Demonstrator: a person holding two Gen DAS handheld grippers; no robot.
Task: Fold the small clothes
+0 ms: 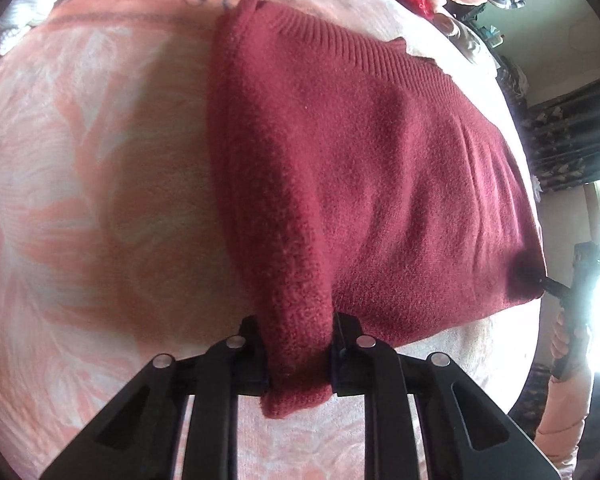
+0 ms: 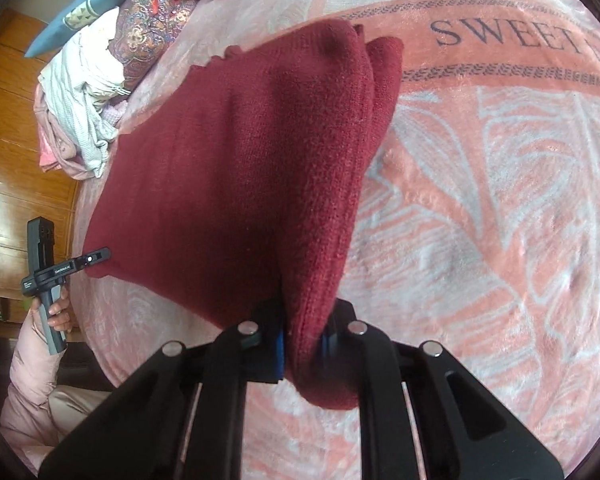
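Left claw [image 1: 300, 354] pinches a near corner of the dark red knit sweater [image 1: 360, 168], pads pressed into bunched fabric. Right claw [image 2: 304, 340] pinches the other near corner the same way, a fold of knit squeezed between its pads. The sweater is folded over, stretched between both claws, near edge lifted, the rest lying on a pink leaf-print blanket [image 2: 480, 208] on the bed. Ribbed hem at the far side. A pile of light clothes [image 2: 88, 120] sits at the blanket's far edge. A pink puffy sleeve [image 2: 32, 376] shows behind the left claw.
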